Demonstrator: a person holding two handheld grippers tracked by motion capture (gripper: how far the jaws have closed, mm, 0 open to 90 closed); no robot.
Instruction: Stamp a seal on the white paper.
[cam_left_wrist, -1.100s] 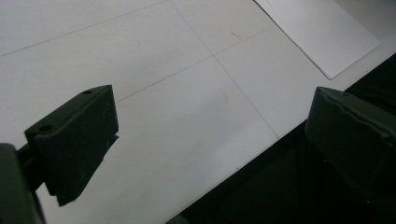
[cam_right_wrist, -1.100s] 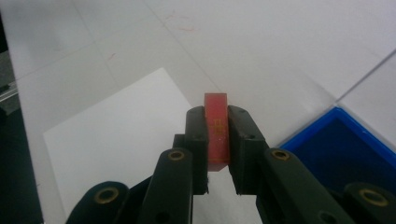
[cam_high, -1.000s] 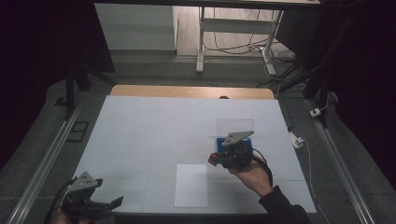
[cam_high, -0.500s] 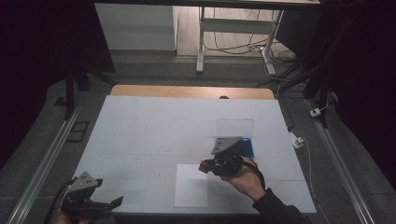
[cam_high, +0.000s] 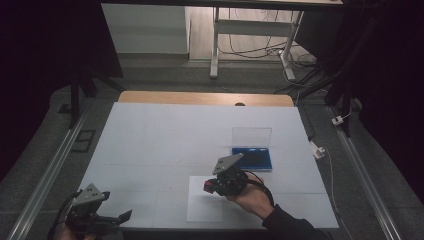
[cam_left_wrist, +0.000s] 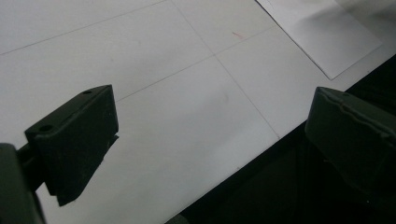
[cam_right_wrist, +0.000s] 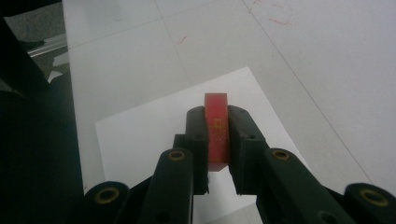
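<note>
Red block (cam_right_wrist: 216, 128): small, flat-sided, translucent red, faint yellowish marking on its upper face. Clamped upright between the two black jaws of the right tongs (cam_right_wrist: 217, 116), whose pads press on both broad faces; top edge stands clear above the jaw tips. In the high view it shows as a red spot (cam_high: 208, 185) at the front of the right tongs (cam_high: 212, 186), over the near half of the worktop, right of the middle, above the far edge of the paper.

White paper sheet (cam_high: 204, 206): lies flat on the worktop close to the near edge, directly below the block; one corner also seen in the left gripper view (cam_left_wrist: 322, 35).

Right hand (cam_high: 252, 199): dark sleeve, comes in from the near edge, holds the right tongs.

Blue case (cam_high: 252, 157): open, clear lid standing up at its far side; on the worktop towards the right edge, near the right tongs, farther from the near edge.

Left tongs (cam_high: 112, 220): at the near left corner of the worktop, jaws spread wide apart with nothing between them, hanging over the near edge.

Worktop (cam_high: 160, 135): white, faintly lined in squares, a few red marks.
</note>
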